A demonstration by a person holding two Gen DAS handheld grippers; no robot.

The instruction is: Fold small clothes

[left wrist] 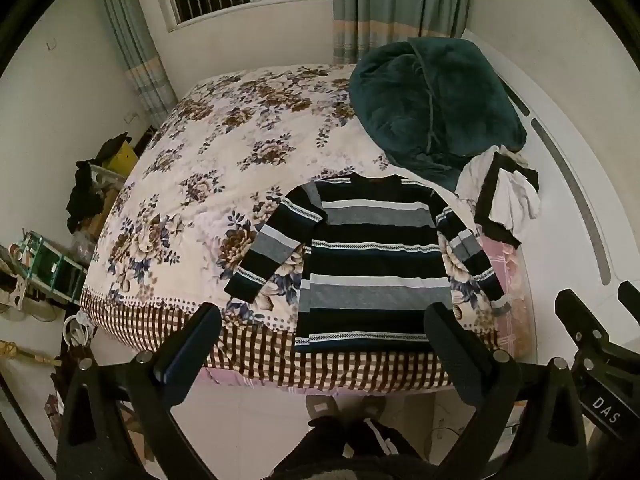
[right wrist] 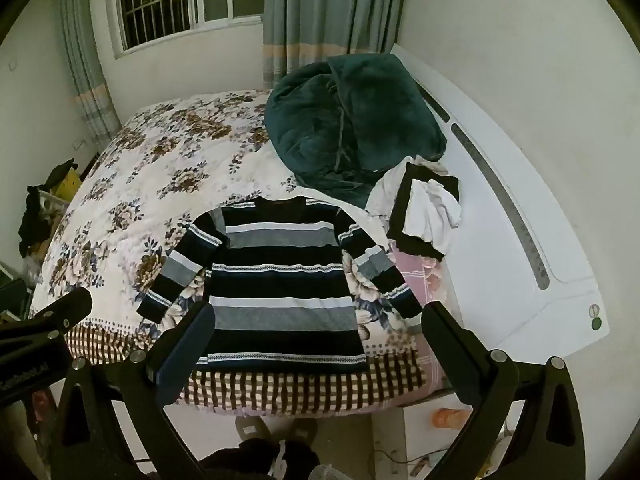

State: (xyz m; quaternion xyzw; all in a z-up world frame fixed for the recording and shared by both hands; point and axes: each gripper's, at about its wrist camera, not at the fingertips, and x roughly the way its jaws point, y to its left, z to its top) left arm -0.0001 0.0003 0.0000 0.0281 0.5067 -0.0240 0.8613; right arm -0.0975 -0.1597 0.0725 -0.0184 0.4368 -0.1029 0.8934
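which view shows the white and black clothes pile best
The right wrist view: the pile sits nearer the frame's middle, its black and white layers clear. The left wrist view shows the same pile whole too, but farther right beside the sweater.

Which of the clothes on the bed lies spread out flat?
The striped sweater, arms out near the bed's edge; the black and white clothes beside it are heaped.

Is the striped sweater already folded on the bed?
No, the striped sweater lies flat on the bed with both sleeves spread out.
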